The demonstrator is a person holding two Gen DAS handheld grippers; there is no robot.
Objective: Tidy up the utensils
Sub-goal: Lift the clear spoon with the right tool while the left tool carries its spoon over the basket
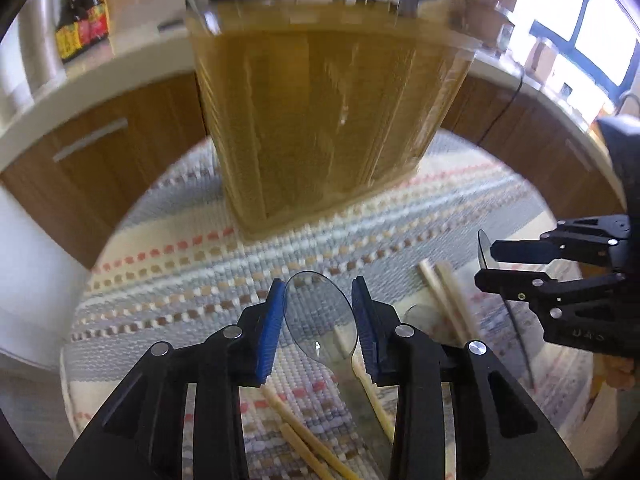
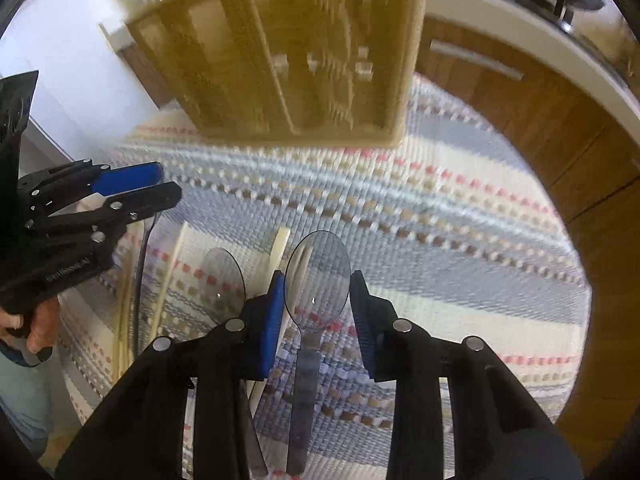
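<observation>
**On the striped mat: two spoons lifted, nothing filed yet**

At the far edge of the round table, the amber slotted holder [image 1: 320,120] stands upright on the woven mat [image 1: 200,264]. It is blurred in both views. You can't tell from here whether anything already sits inside it.

Your left gripper [image 1: 317,282] is clamped across the bowl of a clear spoon [image 1: 320,320], with a blue pad against each rim. The handle runs back under the claw. Your right gripper [image 2: 317,276] is closed the same way on a second clear spoon [image 2: 316,304], handle trailing toward you. Both claws hang over the near half of the mat, the right one just beside the left, and both are well short of the holder.

So, by my reading, you are early in the job. Two spoons are picked up but not delivered.

Still lying on the mat toward the near edge:
- a loose spoon [image 2: 222,280], flat between your two claws
- several pale chopsticks [image 1: 444,300], scattered at odd angles, some under and behind the left claw

What remains is likely to carry both held spoons to the holder and drop them in. Then you come back for the loose spoon and the chopsticks. Which slot each kind belongs in can't be read from these views.
</observation>
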